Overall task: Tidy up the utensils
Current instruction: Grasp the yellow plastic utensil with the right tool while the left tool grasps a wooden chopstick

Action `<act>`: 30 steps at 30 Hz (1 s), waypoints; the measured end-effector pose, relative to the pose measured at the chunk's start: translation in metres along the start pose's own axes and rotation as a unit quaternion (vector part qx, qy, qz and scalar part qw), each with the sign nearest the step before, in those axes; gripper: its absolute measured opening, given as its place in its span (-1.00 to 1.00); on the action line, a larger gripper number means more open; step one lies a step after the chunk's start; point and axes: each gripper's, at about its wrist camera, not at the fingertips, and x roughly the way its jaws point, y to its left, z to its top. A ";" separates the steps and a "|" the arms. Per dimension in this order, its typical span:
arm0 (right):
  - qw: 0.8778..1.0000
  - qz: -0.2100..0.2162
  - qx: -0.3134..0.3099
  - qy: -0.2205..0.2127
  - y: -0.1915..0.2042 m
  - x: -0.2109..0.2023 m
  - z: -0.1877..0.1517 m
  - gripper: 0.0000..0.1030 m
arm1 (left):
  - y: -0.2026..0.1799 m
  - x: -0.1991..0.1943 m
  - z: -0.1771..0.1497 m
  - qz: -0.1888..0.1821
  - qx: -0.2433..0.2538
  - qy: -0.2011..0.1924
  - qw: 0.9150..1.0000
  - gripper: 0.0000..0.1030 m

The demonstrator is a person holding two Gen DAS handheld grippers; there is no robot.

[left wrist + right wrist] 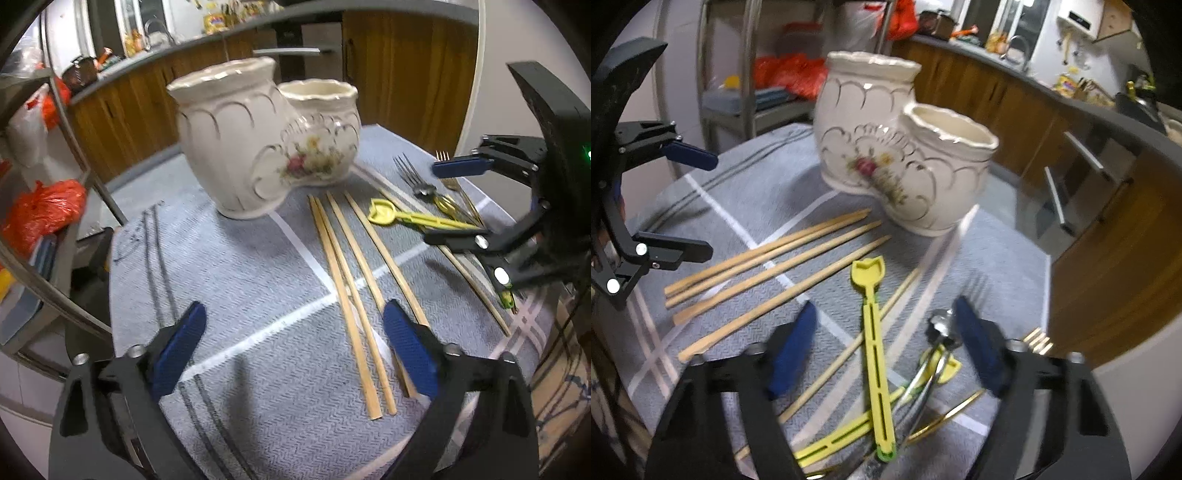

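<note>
- Chopsticks point(354, 295) lie flat on the grey striped cloth point(240, 280) over the tabletop, four in a loose fan. Their tapered tips point at the ceramic holder point(258, 140) and their butt ends point back toward you.
- Your left tool point(295, 347) hangs just above those butt ends with its jaws wide and nothing between the pads. The right blue pad point(406, 347) overlaps one stick in the left wrist view; contact can't be told.
- Key relation: the sticks' long axis runs roughly along the left tool's pointing line, so the jaws straddle them across their width. The left hand is nearer the chopsticks, so they are probably its job.
- Your right tool point(886, 350) is over the mixed pile, jaws part open and gripping nothing. The yellow spoon point(873, 350) runs lengthwise between the pads, scoop end toward the holder.
- A silver utensil point(934, 354) sits touching or just beside the right-hand pad, and a second yellow piece point(831, 439) crosses under the spoon.
- Forks point(417, 177) lie on the far right of the cloth, past the right tool as seen from the left wrist.
- The holder has two joined pots, tall and short, both looking empty from here. It stands upright beyond all the utensils.
- No readable brand, label or writing anywhere; the holder carries only a floral motif.
</note>
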 end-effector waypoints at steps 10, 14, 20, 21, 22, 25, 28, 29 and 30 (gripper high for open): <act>0.999 0.037 -0.002 0.029 -0.001 0.014 0.012 -0.50 | -0.009 0.017 0.005 -0.033 0.005 0.055 0.998 -0.17; 0.998 0.039 -0.007 0.040 -0.001 0.019 0.011 -0.58 | -0.008 0.026 0.005 -0.039 -0.005 0.066 0.997 -0.20; 0.998 0.042 -0.001 0.048 -0.003 0.029 0.016 -0.78 | -0.015 0.037 0.014 -0.028 -0.009 0.062 0.998 -0.55; 0.998 0.042 0.000 0.047 -0.002 0.030 0.017 -0.79 | -0.014 0.039 0.015 -0.025 -0.014 0.060 0.998 -0.78; 0.998 0.042 0.001 0.046 -0.002 0.030 0.017 -0.79 | -0.013 0.040 0.017 -0.023 -0.017 0.058 0.998 -0.89; 0.998 0.044 0.009 0.035 -0.003 0.025 0.016 -0.79 | -0.011 0.042 0.019 -0.030 -0.023 0.049 0.998 -0.89; 0.999 0.043 0.023 0.017 -0.008 0.015 0.015 -0.79 | -0.008 0.043 0.019 -0.034 -0.024 0.044 0.998 -0.89; 0.999 0.043 0.030 0.008 -0.010 0.011 0.014 -0.79 | -0.007 0.041 0.017 -0.038 -0.024 0.038 0.998 -0.89; 0.998 0.044 0.037 -0.001 -0.012 0.007 0.013 -0.79 | -0.006 0.039 0.016 -0.041 -0.022 0.032 0.998 -0.89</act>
